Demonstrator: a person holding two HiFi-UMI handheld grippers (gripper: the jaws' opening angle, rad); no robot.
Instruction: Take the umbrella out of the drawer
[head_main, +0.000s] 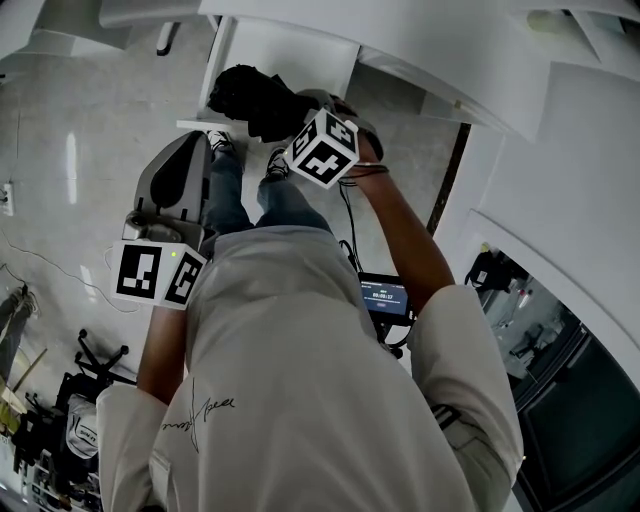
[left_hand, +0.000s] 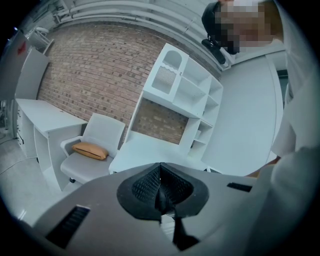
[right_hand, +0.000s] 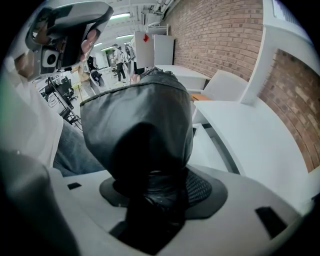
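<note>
Filling the bottom of the head view, the person's white shirt (head_main: 300, 380) is sitting closest to the lens, with both arms reaching forward past it. The right claw (right_hand: 156, 189) is pinching the umbrella (right_hand: 142, 107) by one end. The dark fabric bundle is running straight out along the claw's own axis, away from the person and just above the feet in the head view. A white counter (right_hand: 245, 135) is lying just beside it on the right. The umbrella looks to be clear of the drawer, though I cannot tell which white panel is the drawer. The left claw (left_hand: 161, 189) is pressed together on nothing and is hanging low at the person's left, well apart from the umbrella, so the right arm is doing the carrying. Open floor (head_main: 90, 150) is lying to the left, while white furniture is crowding ahead and to the right. By my judgement, the freest path for the bundle is leftward and back toward the body.
</note>
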